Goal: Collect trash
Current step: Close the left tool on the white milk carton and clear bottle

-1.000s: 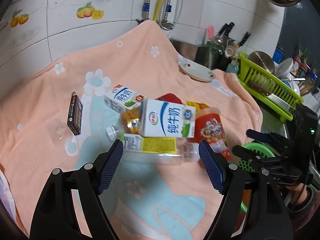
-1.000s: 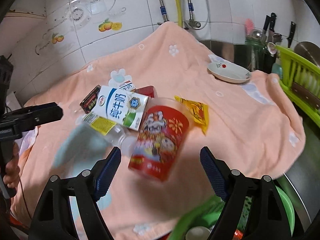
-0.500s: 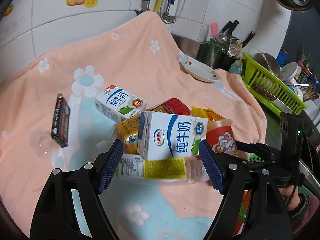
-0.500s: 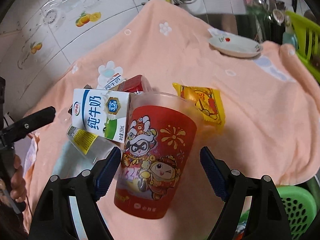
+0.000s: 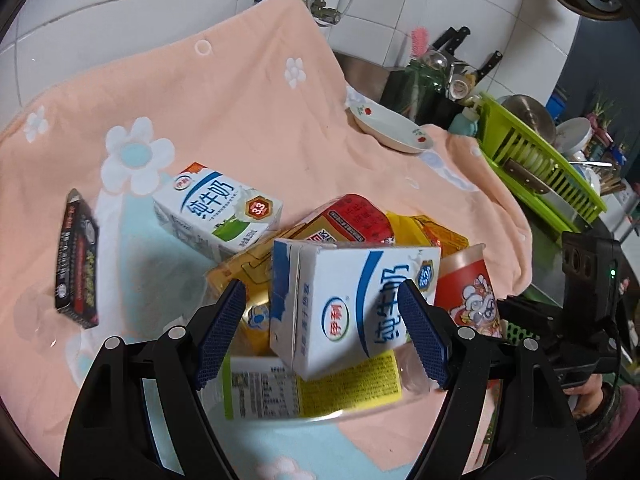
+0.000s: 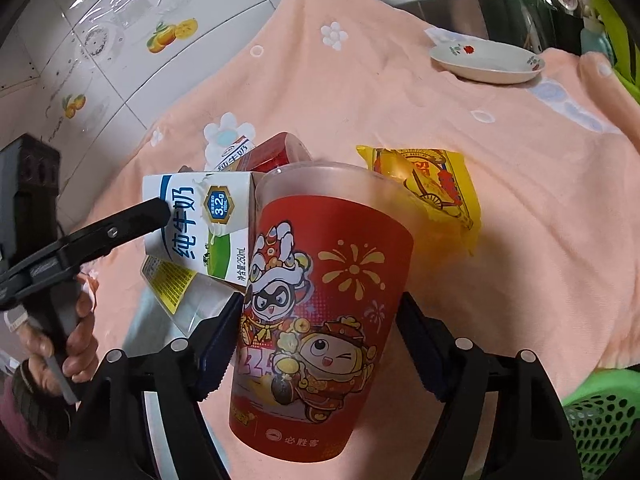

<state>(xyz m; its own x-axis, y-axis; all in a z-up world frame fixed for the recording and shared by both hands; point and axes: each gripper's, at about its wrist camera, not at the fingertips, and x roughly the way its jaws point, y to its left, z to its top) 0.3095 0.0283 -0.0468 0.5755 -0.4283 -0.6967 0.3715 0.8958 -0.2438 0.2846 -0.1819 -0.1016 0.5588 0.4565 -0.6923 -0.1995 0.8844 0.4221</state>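
Right gripper (image 6: 320, 344): jaws astride the red cartoon-printed cup (image 6: 320, 320), having just been closing; both blue pads sit at the cup's sides, though a firm squeeze cannot be confirmed.
Left gripper (image 5: 320, 336): jaws spread wide around the near milk carton (image 5: 344, 304), with daylight between the pads and the carton's faces.
Trash pile: the near milk carton leans on a clear plastic bottle with a yellow label (image 5: 312, 392); a second milk carton (image 5: 218, 210) lies behind it on the cloth, beside a red-lidded tub (image 5: 354, 220) and a yellow snack packet (image 6: 424, 188).
Outlier: a small black box (image 5: 78, 260) lies apart from the heap, toward the left edge of the left wrist view.
Surface: a peach towel with white flowers (image 5: 240, 100) covers the counter.
Background: a white dish (image 6: 486, 64) sits at the towel's far edge, a green dish rack (image 5: 536, 168) beyond it.
Bin: a green perforated basket (image 6: 600, 420) shows at the lower right of the right wrist view.
Person: a hand (image 6: 68, 344) grips the left tool's handle.
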